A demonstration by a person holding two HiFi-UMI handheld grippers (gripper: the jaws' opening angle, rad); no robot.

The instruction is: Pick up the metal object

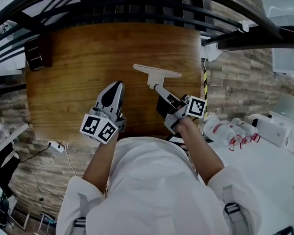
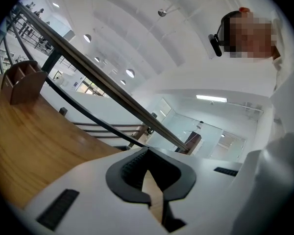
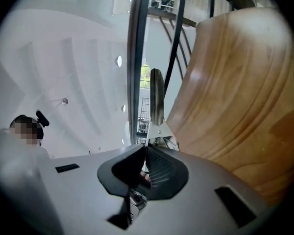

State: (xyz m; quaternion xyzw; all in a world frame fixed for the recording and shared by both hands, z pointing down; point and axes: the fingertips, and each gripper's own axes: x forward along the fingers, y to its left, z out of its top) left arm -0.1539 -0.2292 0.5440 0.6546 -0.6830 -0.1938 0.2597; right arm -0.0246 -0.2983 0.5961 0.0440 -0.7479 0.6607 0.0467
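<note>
The wooden worktop fills the middle of the head view. Over its near edge, the left gripper has its jaws pressed together on nothing. Toward the right edge, the right gripper pinches the stem of the T-shaped metal object (crossbar pointing at the far edge). A small dark holder sits at the far left corner.

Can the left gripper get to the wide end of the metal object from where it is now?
Probably yes. The right gripper holds the metal object by its handle, so the wide end sticks out free, with nothing between it and the left gripper, whose fingers are closed and must open first.
</note>
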